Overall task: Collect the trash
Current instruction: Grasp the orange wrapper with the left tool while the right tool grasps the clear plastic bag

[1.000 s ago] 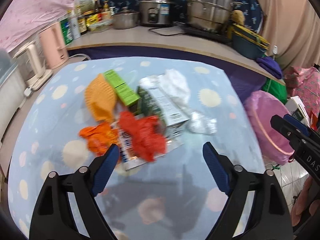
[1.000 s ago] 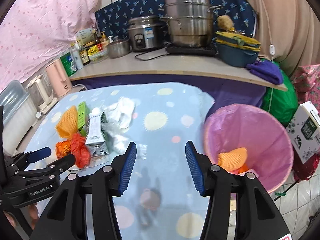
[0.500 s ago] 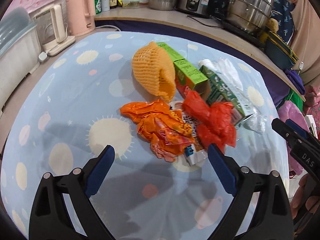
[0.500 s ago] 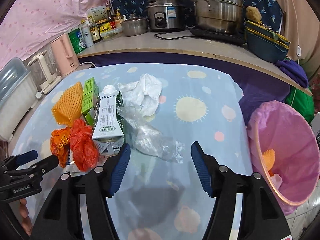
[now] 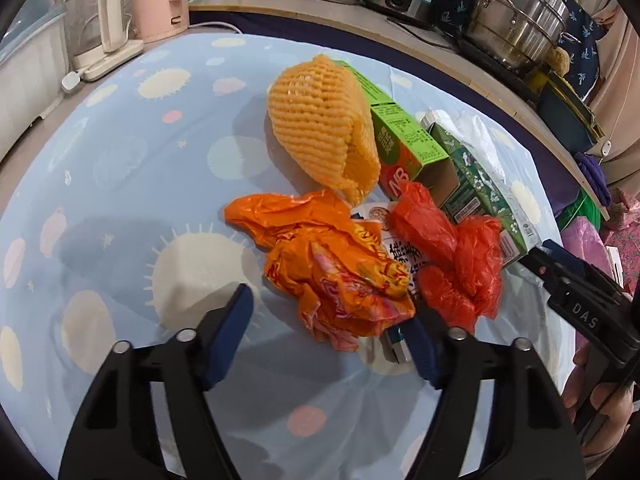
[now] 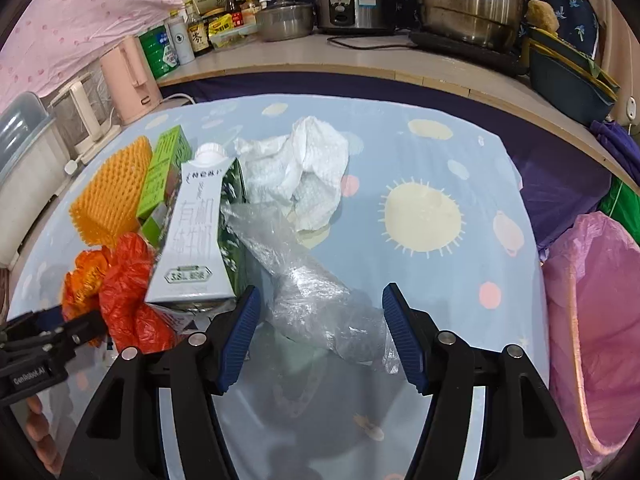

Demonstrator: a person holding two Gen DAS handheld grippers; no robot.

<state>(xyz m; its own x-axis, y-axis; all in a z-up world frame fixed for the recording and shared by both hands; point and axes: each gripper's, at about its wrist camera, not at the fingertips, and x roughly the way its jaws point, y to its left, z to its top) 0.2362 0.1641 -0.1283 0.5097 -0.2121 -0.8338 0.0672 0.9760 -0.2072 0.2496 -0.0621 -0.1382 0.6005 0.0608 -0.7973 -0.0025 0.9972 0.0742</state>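
Two grippers spread wide: we judge a double pickup underway, our left gripper (image 5: 330, 326) straddling the orange wrapper (image 5: 336, 268), our right gripper (image 6: 320, 334) around the clear plastic bag (image 6: 316, 300), both needing squeezing before the pink-lined bin (image 6: 596, 320)

the orange wrapper (image 5: 340, 276) is glossy, crinkled foil-like plastic, and the red bag (image 5: 456, 264) beside it is thin, shiny plastic film. the yellow fruit sleeve (image 5: 320, 124) looks like matt foam netting, the milk carton (image 6: 196, 236) smooth coated card, the tissue (image 6: 304, 168) soft, creased paper. the clear bag (image 6: 312, 292) is wrinkled see-through film on the matt printed cloth (image 6: 440, 152) over the bench.
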